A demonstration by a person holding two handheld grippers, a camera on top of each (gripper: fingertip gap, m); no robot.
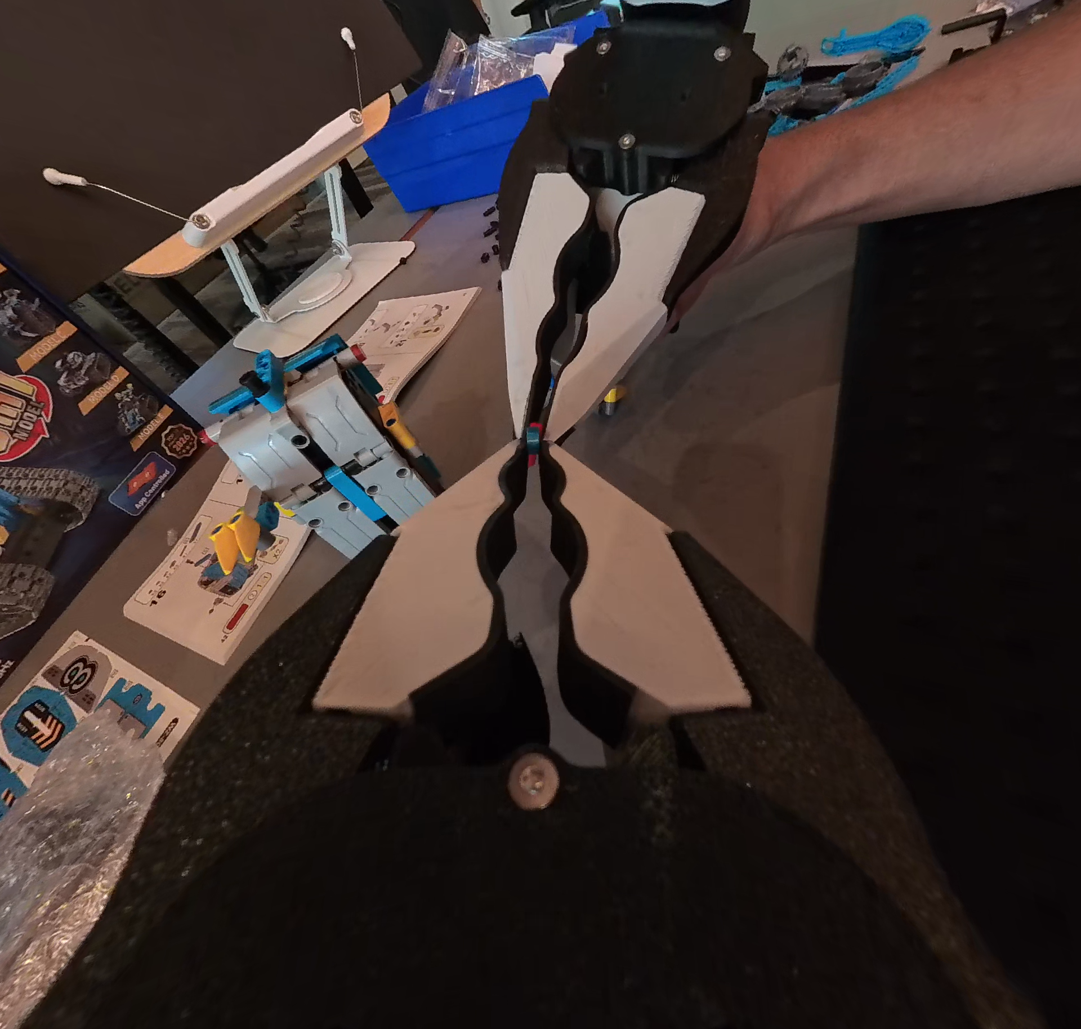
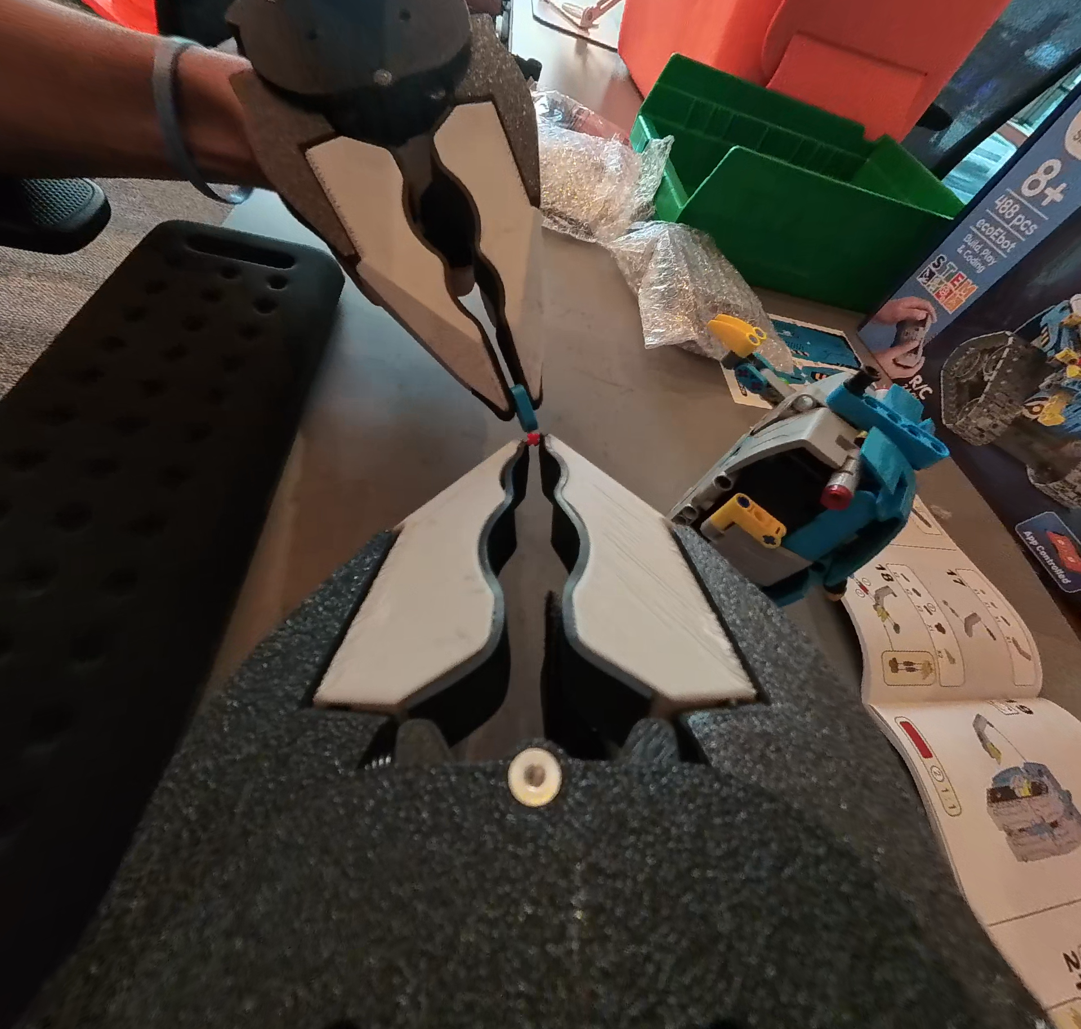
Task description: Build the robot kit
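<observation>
Above the grey table (image 1: 672, 474) our two grippers meet tip to tip. Our left gripper (image 1: 531, 455) has its fingers pressed together on a small blue connector piece (image 1: 533, 438), and our right gripper (image 2: 531, 441) pinches a red pin (image 2: 532, 438) that touches the lower end of that same blue piece; both parts hang clear of the table. Turning to the containers, we see a blue bin (image 1: 462, 141) at the far side of the table with clear plastic bags (image 1: 491, 62) lying in it, and a green bin (image 2: 778, 193) whose contents are hidden by its walls. Beside the green bin lies crumpled bubble wrap (image 2: 672, 275). A partly built grey and blue brick model (image 1: 327, 445) lies tipped on the table near our grippers, resting partly on an open instruction booklet (image 2: 965, 679). A yellow and blue sub-assembly (image 1: 237, 550) lies on a page of that booklet, just beside the model. A dark printed product box (image 1: 64, 445) stands behind the model, and a sticker sheet (image 1: 88, 708) lies near it. A white stand (image 1: 316, 275) carries a wooden-edged board. A black perforated chair back (image 2: 146, 416) borders the table's near edge. Small dark pins (image 1: 491, 234) are scattered near the blue bin.
</observation>
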